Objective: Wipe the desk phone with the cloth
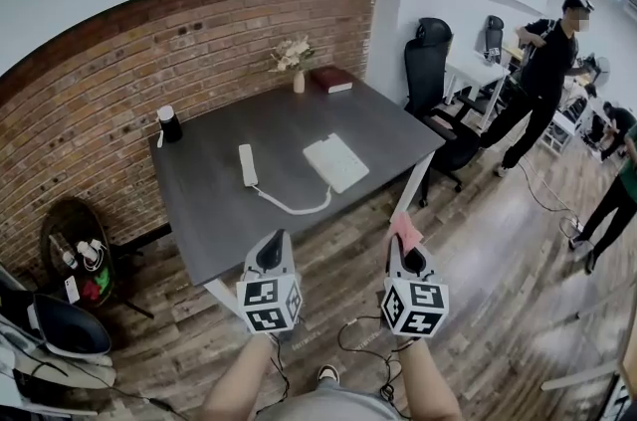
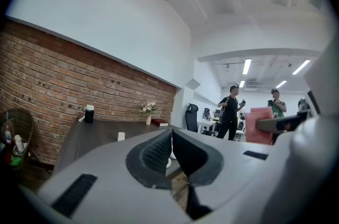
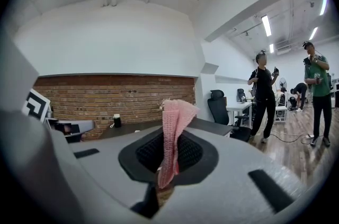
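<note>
- Desk phone (image 1: pixel 336 161): white, flat on the dark bench (image 1: pixel 219 220). Its handset (image 1: pixel 248 164) lies off to the left, joined to it by a cord (image 1: pixel 294 204).
- Cloth (image 3: pixel 172 133): pink, clamped upright in the right claw (image 3: pixel 168 157), off the bench's near edge and well apart from the phone.
- Left claw (image 2: pixel 171 151): jaws together, nothing between them, beside the right claw.
- Far bench edge: vase (image 1: pixel 298 76), red book (image 1: pixel 331 80).
</note>
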Demonstrator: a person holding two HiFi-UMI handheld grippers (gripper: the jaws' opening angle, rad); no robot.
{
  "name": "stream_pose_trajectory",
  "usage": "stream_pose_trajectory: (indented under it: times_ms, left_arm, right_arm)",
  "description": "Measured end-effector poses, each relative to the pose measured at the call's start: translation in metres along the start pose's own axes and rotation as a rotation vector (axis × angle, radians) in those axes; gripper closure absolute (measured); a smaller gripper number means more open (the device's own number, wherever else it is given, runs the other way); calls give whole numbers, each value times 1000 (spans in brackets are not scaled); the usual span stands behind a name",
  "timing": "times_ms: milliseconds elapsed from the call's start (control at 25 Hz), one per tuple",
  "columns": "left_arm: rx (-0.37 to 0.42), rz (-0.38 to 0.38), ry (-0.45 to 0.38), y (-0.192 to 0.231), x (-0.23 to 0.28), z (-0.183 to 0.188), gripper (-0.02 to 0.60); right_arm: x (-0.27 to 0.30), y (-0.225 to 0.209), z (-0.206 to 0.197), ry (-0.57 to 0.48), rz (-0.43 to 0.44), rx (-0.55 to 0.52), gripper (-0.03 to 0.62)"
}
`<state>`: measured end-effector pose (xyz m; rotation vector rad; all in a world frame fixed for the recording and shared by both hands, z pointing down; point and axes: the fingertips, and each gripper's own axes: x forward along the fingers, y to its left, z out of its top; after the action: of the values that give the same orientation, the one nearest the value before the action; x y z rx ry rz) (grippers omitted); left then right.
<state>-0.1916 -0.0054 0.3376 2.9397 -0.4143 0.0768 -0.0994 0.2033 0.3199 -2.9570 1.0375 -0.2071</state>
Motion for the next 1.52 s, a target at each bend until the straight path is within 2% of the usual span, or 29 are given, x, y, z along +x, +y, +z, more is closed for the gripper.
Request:
stream_pose_trajectory:
  times_ms: [480, 760, 960, 1280, 1520]
  left_arm:
    - [10, 49, 6, -26, 100, 0, 575]
    - [20, 85, 47, -21, 129, -10, 575]
    - [13, 105, 46, -8, 163, -10, 575]
    - [-16, 110, 34, -1, 258, -10, 575]
    - [-28, 125, 42, 6, 328, -3, 575]
  right_arm:
    - [96, -64, 6, 20, 68, 10, 572]
    - [130, -81, -3, 55, 86, 43, 572]
    - [163, -89, -7, 67, 98, 37, 572]
    - [247, -112, -5, 83, 131, 3, 572]
    - [321, -125, 14, 87, 168, -16, 572]
